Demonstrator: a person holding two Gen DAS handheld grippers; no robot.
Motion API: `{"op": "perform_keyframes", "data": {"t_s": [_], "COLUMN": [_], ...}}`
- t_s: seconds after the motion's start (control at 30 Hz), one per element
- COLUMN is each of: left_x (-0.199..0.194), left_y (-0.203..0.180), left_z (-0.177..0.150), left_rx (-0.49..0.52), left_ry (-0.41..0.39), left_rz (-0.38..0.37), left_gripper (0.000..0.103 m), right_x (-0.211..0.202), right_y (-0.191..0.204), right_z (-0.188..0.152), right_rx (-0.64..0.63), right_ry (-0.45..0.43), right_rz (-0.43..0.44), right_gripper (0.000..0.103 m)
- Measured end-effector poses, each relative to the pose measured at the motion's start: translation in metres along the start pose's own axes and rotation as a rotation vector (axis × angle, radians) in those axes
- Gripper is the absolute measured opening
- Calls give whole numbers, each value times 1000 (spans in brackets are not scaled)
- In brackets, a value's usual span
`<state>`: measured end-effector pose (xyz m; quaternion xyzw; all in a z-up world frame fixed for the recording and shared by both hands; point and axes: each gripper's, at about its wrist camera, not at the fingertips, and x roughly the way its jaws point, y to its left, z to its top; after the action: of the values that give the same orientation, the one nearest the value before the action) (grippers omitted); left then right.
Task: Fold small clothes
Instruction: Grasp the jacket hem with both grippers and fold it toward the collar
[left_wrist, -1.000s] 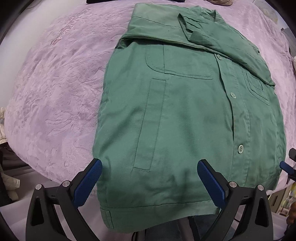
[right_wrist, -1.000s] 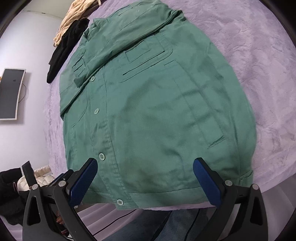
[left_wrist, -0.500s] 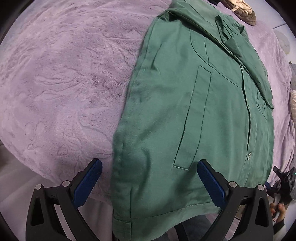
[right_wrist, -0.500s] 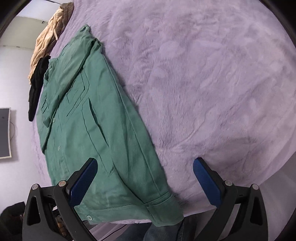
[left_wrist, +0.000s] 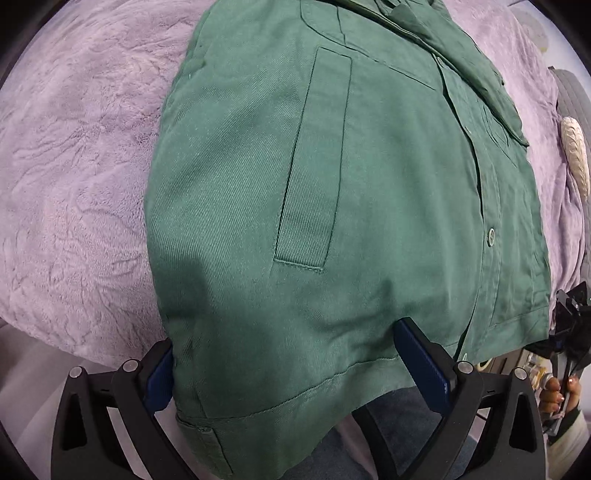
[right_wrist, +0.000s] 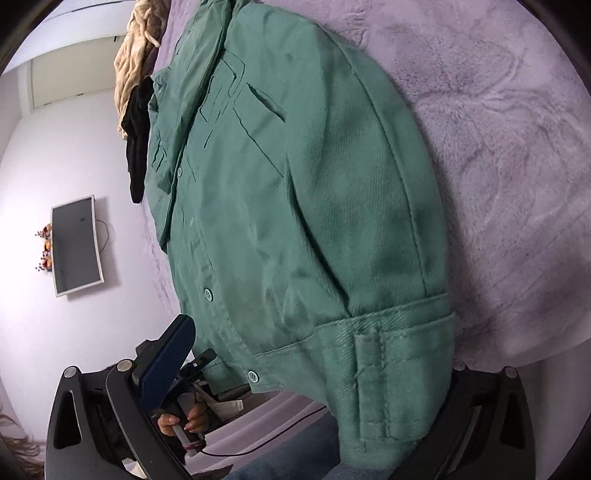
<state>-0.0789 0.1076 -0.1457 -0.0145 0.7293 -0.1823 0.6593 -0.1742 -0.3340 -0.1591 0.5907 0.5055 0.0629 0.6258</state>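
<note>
A green button-up jacket lies face up on a purple blanket, sleeves folded over its chest. My left gripper is open, with the jacket's bottom-left hem corner between its blue pads. In the right wrist view the jacket fills the middle. My right gripper is open around the bottom-right hem corner with its stitched tab. Its left pad shows; the right pad is hidden behind the cloth.
The blanket extends to the right of the jacket. Beige and black clothes lie piled at the far end. A cream item lies on the blanket's right side. A wall screen hangs beyond the bed edge.
Both grippers have moved outward from the middle of the hem to its two corners and down onto it. The hem corners now sit between the jaws.
</note>
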Motion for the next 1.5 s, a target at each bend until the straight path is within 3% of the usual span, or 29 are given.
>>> {"op": "perform_keyframes", "data": {"t_s": [0.17, 0.3, 0.33, 0.37, 0.43, 0.5, 0.53, 0.57, 0.77, 0.97, 1.1, 1.3, 1.5], "left_x": [3, 4, 2, -1, -5, -13, -18, -22, -58, -103, -139, -183, -165], "left_y": [-2, 2, 0, -1, -2, 1, 2, 3, 13, 10, -1, -26, -47], "left_z": [1, -12, -14, -14, -16, -19, -21, -22, -15, 18, 59, 153, 256], "left_rx": [2, -22, -19, -19, -19, -19, -20, -20, -72, -108, -118, -95, -139], "left_ry": [5, 23, 7, -6, -23, -38, -43, -42, -78, -198, -297, -443, -523], "left_rz": [-25, -39, -23, 0, 41, 18, -17, -49, -327, -429, -437, -401, -291], "left_gripper": [103, 102, 100, 90, 73, 42, 33, 24, 19, 19, 19, 19, 19], "right_x": [4, 10, 11, 11, 11, 10, 9, 6, -8, -22, -29, -33, 6], "right_y": [6, 4, 3, 4, 6, 6, 5, 6, 34, 82, 122, 192, 231], "right_z": [-9, -13, -13, -13, -12, -13, -13, -14, -17, 7, 42, 123, 228], "right_rx": [0, 29, 46, 58, 70, 71, 73, 67, 18, -69, -136, -254, -258], "right_ry": [-2, -3, -12, -21, -39, -39, -39, -51, -80, -88, -100, -108, -93], "right_rz": [78, 79, 71, 67, 42, -4, 7, 18, 176, 287, 339, 374, 303], "right_gripper": [103, 103, 103, 101, 80, 20, 17, 17, 17, 17, 16, 16, 16]}}
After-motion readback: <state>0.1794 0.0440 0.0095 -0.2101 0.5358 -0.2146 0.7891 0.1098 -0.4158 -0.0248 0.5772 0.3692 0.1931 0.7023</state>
